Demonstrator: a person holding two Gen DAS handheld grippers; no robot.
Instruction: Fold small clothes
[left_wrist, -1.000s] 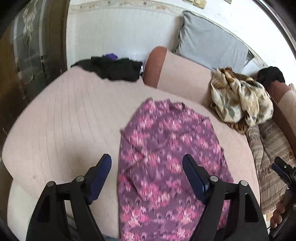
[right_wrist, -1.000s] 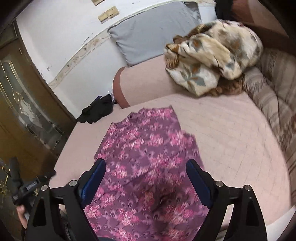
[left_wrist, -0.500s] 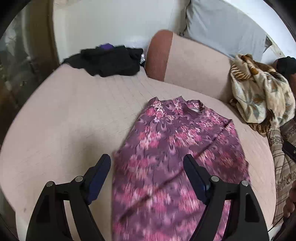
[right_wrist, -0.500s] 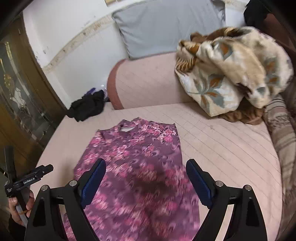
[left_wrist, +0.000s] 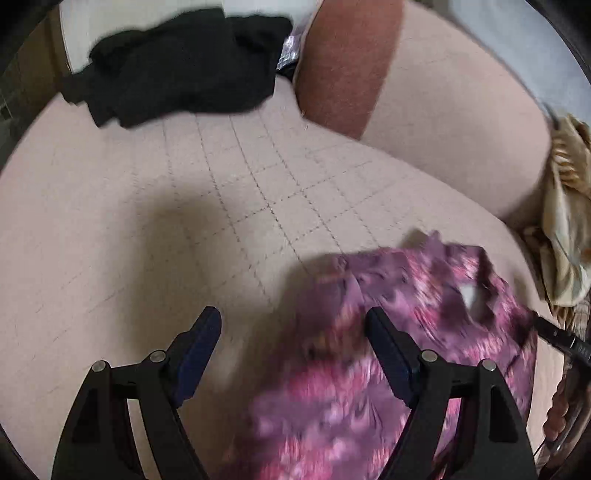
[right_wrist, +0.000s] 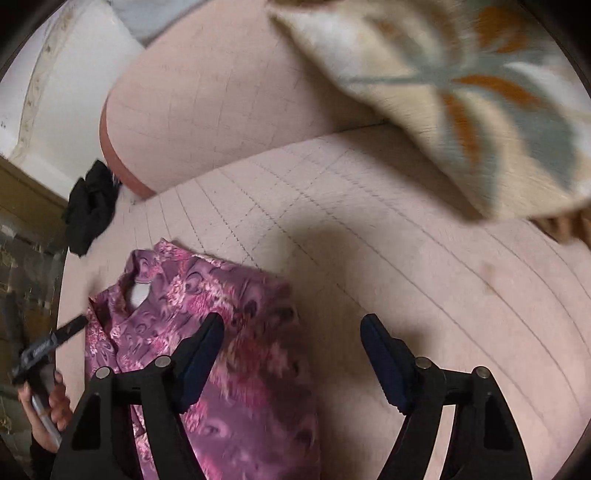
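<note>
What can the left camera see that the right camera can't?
Only the left wrist view shows the open left gripper up close. Only the right wrist view shows the open right gripper up close and the hand holding the other tool. Both show the purple flowery top, the black clothes, the leafy blanket and the pink sofa.

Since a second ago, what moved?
Both tongs, left and right, dropped low and spread apart toward the purple floral garment's two sides. Nothing gripped; both open throughout. Garment lies flat on the pink quilt as before; black clothes unmoved.
</note>
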